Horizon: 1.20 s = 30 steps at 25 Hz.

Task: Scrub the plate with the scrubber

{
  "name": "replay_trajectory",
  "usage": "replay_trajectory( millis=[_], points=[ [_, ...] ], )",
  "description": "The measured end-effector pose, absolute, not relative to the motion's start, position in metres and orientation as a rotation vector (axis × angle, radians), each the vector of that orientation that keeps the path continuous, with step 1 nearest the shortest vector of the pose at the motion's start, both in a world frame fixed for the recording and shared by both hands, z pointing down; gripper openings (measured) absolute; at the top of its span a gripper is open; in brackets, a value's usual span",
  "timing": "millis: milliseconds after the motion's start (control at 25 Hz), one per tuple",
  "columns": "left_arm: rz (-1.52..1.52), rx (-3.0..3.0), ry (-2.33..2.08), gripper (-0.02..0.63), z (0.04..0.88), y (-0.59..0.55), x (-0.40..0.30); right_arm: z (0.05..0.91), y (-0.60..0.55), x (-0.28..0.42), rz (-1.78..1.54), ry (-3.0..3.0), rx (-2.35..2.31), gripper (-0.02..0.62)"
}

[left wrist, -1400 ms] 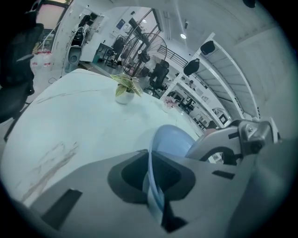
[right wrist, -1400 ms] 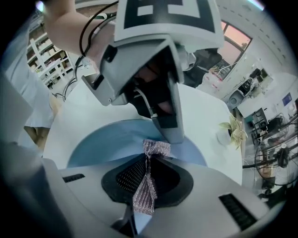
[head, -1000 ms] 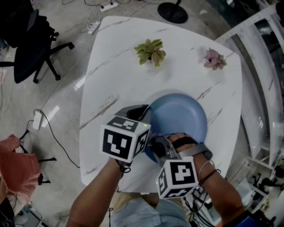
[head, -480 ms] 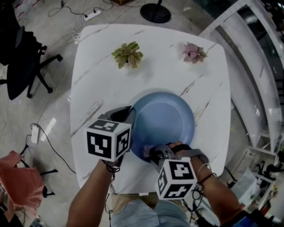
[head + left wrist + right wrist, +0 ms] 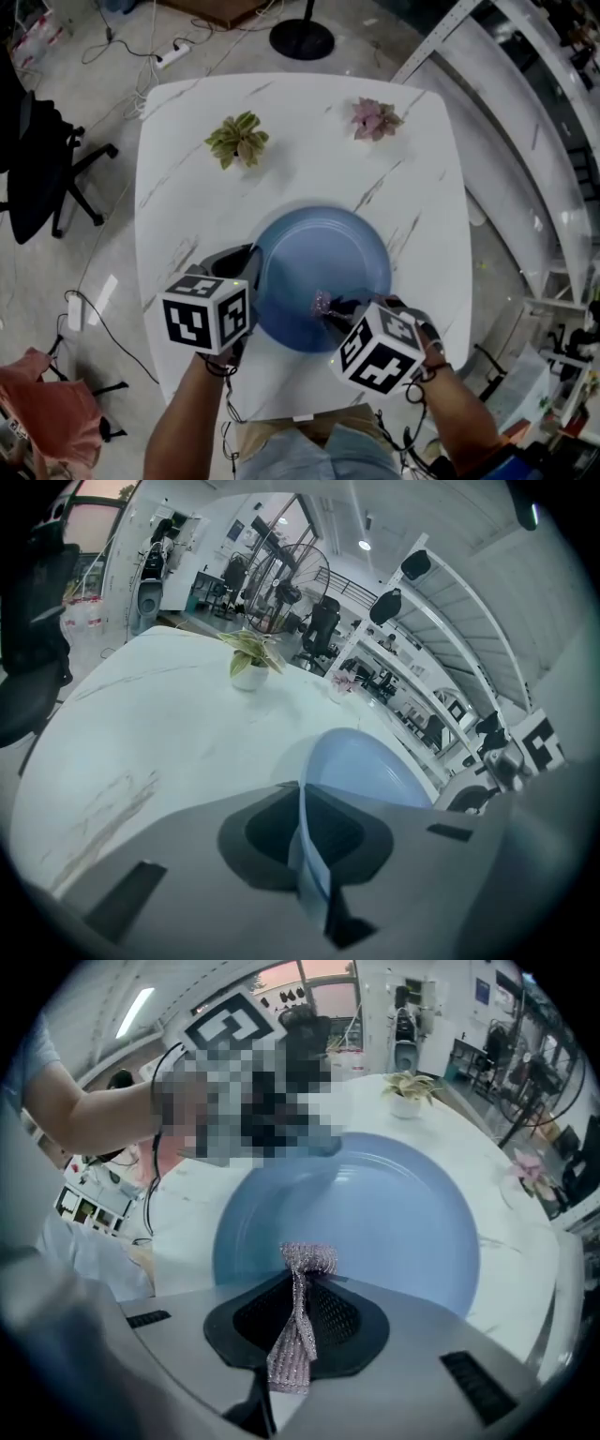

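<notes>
Judging the scrubbing as under way, not finished: pinching the crumpled silvery-pink mesh scrubber (image 5: pixel 307 1262) tight in the right tongs (image 5: pixel 298 1326) and touching its tip to the near part of the round blue plate (image 5: pixel 328 248), while clamping the plate's left rim in the left tongs (image 5: pixel 302 846). Showing no dirt or foam, so not telling how much surface is left. Keeping the plate toward the near edge of the white marble-look desk (image 5: pixel 187 178), with a green potted plant (image 5: pixel 237 139) and a pink potted plant (image 5: pixel 375 119) standing well apart near the far edge, blocking nothing.
</notes>
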<state>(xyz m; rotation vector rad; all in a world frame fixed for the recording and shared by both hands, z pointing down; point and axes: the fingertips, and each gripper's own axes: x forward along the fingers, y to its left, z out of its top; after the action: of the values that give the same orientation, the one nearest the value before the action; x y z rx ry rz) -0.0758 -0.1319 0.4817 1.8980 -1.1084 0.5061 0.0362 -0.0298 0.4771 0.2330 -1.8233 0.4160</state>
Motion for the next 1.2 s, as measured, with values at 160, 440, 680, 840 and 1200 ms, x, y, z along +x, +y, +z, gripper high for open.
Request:
replay_trajectory(
  millis=[160,440,680,840,1200],
  points=[
    [0.506,1.898,-1.109,0.017,0.482,-0.132,-0.076,0.478,-0.058,0.056,0.476,-1.810,0.386,0.060],
    [0.501,1.893,-1.103,0.016,0.481,-0.129,-0.075,0.479,-0.097,0.078,0.539,-1.816,0.570,0.061],
    [0.502,1.894,-1.103,0.015,0.481,-0.129,-0.073,0.480,-0.131,0.079,0.530,-1.822,0.621,0.061],
    [0.500,1.895,-1.105,0.015,0.481,-0.130,-0.073,0.480,-0.149,0.068,0.473,-1.826,0.611,0.061],
    [0.487,1.878,-1.107,0.016,0.481,-0.130,-0.072,0.481,-0.157,0.030,0.316,-1.841,0.541,0.060]
  ],
)
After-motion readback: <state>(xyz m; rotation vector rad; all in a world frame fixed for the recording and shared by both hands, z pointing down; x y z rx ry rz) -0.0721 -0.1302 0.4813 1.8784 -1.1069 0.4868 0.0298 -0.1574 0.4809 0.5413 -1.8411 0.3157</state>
